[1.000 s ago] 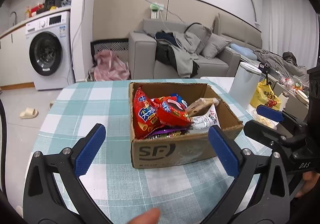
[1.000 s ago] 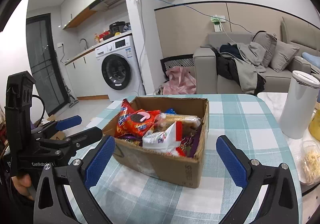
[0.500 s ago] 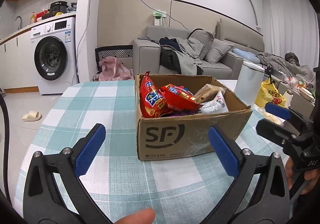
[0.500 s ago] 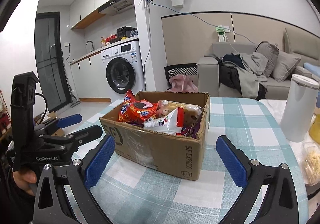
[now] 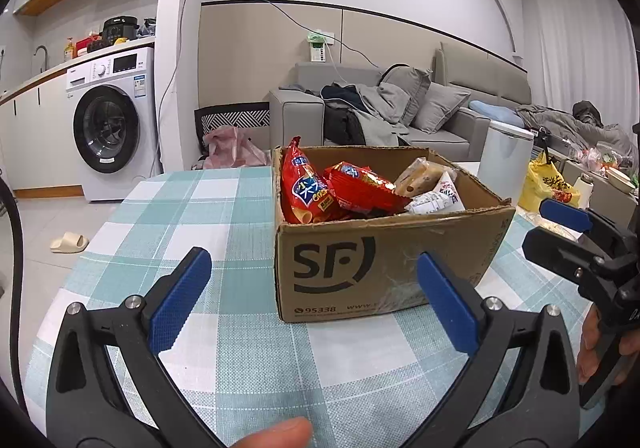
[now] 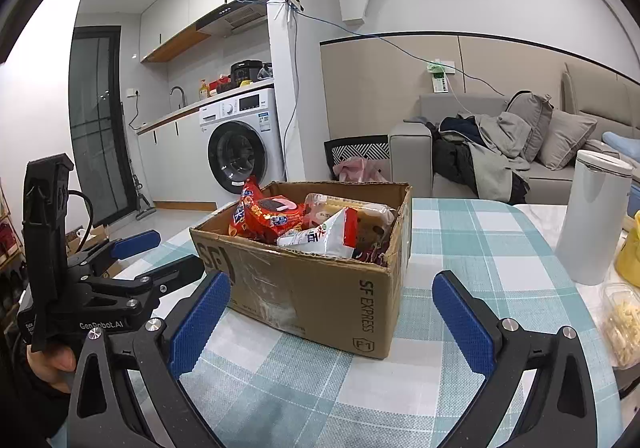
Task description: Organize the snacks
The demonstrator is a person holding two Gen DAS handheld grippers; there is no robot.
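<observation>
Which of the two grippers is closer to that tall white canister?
Right. The right gripper sits just left of the white canister; the left gripper is beyond the cardboard box.

open cardboard box (image 5: 384,260), red snack bags (image 5: 304,187) inside

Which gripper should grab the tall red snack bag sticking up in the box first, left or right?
Left, probably. The tall red snack bag stands at the cardboard box corner nearest the left gripper, open and low. From the right gripper, also open, it sits at the far side behind other packets.
</observation>
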